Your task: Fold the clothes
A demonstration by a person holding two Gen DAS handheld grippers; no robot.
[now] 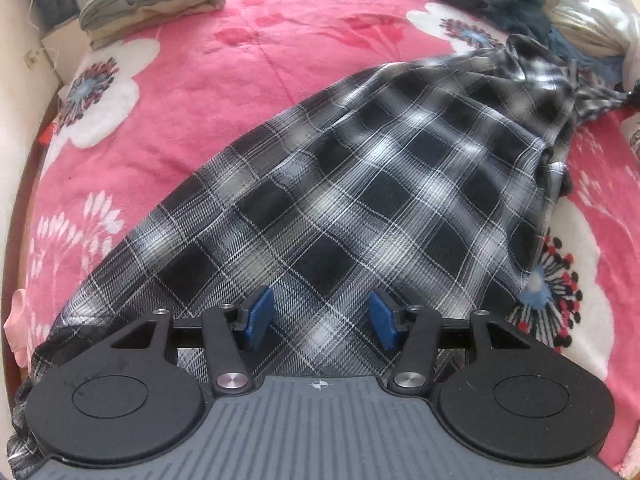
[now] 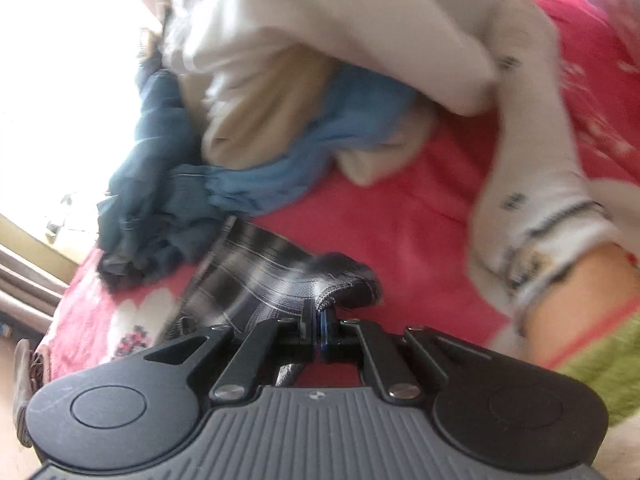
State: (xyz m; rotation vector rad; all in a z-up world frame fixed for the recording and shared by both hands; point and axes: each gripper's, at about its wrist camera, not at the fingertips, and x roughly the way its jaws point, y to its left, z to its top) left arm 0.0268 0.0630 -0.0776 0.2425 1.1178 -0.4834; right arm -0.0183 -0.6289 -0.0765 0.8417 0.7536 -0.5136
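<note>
Plaid shirt: the black-and-white plaid shirt (image 1: 360,184) is lying spread across the middle of the left wrist view, running from the lower left up toward the upper right, where it is bunching near a pile of clothes.
Shirt edge: in the right wrist view a stitched edge of the same plaid shirt (image 2: 288,280) is sitting at lower centre, rising off the bed to the fingertips.
Left gripper: the left gripper (image 1: 322,320) is hovering low in the frame over the shirt with its blue pads (image 1: 258,318) standing apart, plaid cloth showing in the gap behind them; whether they are touching the fabric I cannot tell.
Right gripper: the right gripper (image 2: 318,326) is pinching together on the shirt's hem, fingers closed tight with cloth between them.
Bed: the pink floral blanket (image 1: 248,60) is covering the bed under everything.
Folded stack: folded grey-green and beige clothes (image 1: 152,0) are resting at the upper left of the left wrist view, well apart from the shirt.
Unfolded pile: blue, beige and white garments (image 2: 288,112) are heaping in the upper half of the right wrist view, blurred.
</note>
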